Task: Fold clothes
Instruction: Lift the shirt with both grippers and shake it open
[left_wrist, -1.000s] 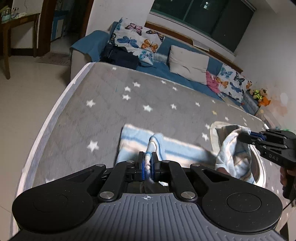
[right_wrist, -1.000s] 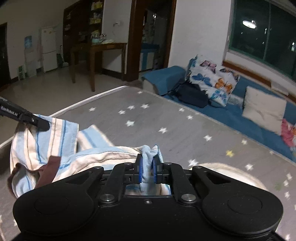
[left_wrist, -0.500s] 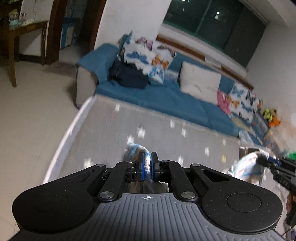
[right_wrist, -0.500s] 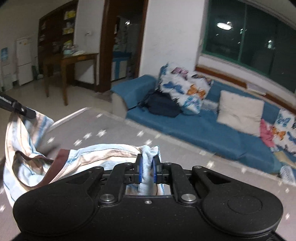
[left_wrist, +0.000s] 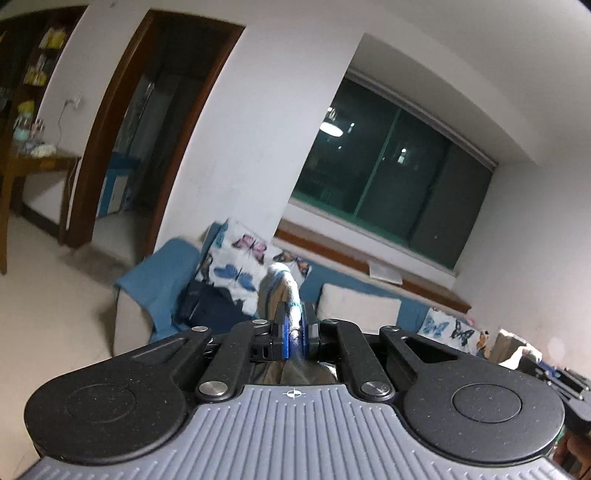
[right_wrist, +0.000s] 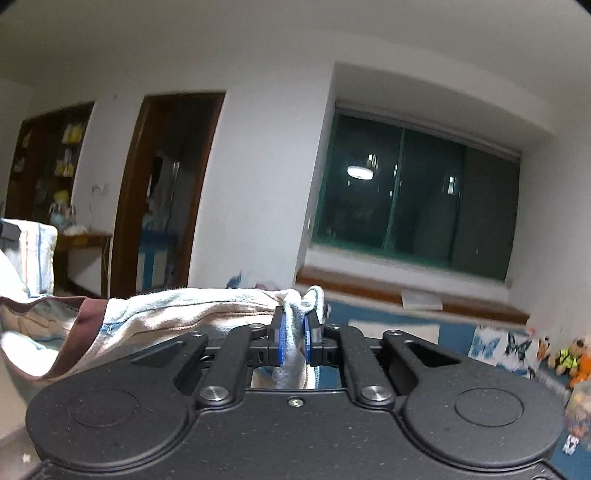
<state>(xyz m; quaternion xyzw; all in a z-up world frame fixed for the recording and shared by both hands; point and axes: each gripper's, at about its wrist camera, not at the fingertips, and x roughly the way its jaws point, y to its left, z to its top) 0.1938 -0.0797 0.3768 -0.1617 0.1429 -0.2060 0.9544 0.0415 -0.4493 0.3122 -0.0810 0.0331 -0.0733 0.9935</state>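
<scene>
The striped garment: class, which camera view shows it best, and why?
The right wrist view: the striped garment spreads leftward from the right gripper, showing stripes and a brown hem. The left wrist view shows only a bunched tuft in the left gripper.

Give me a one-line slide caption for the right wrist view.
Right gripper shut on a corner of the striped garment, held up taut toward the window.

Dim indoor light, lamp glare in window, fisheye-warped edges.
</scene>
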